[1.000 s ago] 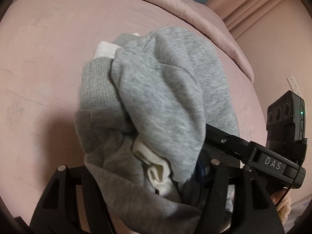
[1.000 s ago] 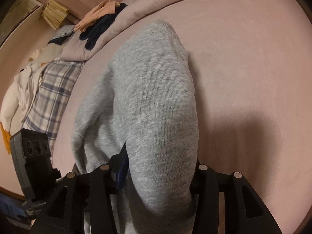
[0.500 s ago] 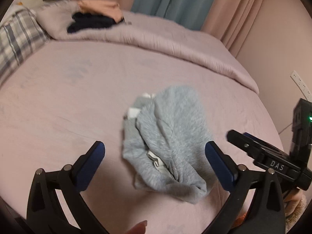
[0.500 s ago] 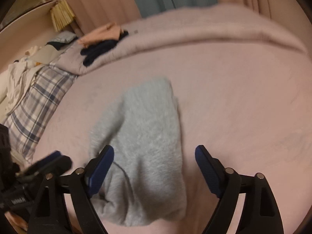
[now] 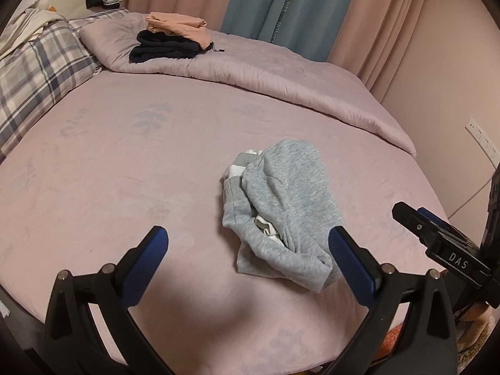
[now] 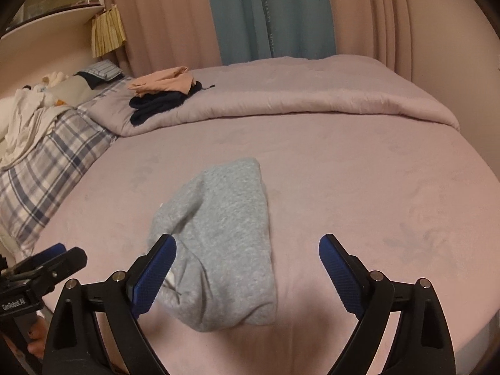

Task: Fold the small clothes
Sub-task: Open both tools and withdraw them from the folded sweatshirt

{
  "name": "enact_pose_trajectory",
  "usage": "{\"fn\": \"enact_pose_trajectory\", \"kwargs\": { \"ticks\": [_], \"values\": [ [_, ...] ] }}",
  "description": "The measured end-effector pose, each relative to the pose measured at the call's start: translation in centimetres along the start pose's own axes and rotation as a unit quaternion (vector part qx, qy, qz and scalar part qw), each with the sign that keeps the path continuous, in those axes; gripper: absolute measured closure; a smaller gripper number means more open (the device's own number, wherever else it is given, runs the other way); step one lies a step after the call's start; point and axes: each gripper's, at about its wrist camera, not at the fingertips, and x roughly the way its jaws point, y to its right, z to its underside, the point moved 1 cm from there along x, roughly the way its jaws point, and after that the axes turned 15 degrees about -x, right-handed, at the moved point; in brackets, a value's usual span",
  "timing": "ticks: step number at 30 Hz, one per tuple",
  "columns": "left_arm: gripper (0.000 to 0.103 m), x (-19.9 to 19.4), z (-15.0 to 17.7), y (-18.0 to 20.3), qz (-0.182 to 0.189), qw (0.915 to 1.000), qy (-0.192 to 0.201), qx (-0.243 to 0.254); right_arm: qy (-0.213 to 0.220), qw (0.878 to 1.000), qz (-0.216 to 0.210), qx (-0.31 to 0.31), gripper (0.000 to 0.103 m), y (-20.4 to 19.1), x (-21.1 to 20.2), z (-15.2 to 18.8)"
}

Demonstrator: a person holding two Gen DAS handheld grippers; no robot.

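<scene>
A small grey sweatshirt (image 5: 281, 206) lies bundled on the pink bed sheet (image 5: 125, 162), with a white lining showing at its open edge. My left gripper (image 5: 247, 243) hovers above and in front of it, open, nothing between its blue pads. In the right wrist view the same grey sweatshirt (image 6: 222, 237) lies folded over on the sheet. My right gripper (image 6: 247, 250) is raised over its near end with its jaws still opening; the cloth lies below them, untouched. Each gripper shows at the edge of the other's view.
A rolled pink duvet (image 5: 281, 72) runs across the far side of the bed, with folded peach and dark clothes (image 5: 168, 43) stacked on it. A plaid pillow (image 5: 34, 72) lies at the left. Curtains (image 6: 268, 12) hang behind; a wall (image 5: 453, 93) stands at the right.
Both grippers let go of the grey sweatshirt, opened wide and rose away from it. The sweatshirt now lies free on the sheet, and far more of the room is in view.
</scene>
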Motion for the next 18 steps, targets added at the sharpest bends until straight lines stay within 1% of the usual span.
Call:
{"fn": "enact_pose_trajectory", "kwargs": {
  "ticks": [5, 11, 18],
  "values": [
    [0.000, -0.4, 0.7, 0.0, -0.002, 1.0000, -0.002, 0.008, 0.003, 1.000, 0.010, -0.001, 0.011, -0.2, -0.6, 0.2],
    [0.001, -0.8, 1.2, 0.2, -0.002, 0.9999, 0.002, 0.014, -0.002, 1.000, 0.013, 0.001, 0.011, -0.1, -0.8, 0.5],
    [0.001, -1.5, 1.3, 0.5, 0.008, 0.9998, 0.010, 0.016, 0.000, 1.000, 0.017, 0.001, 0.011, -0.3, -1.3, 0.9]
  ]
}}
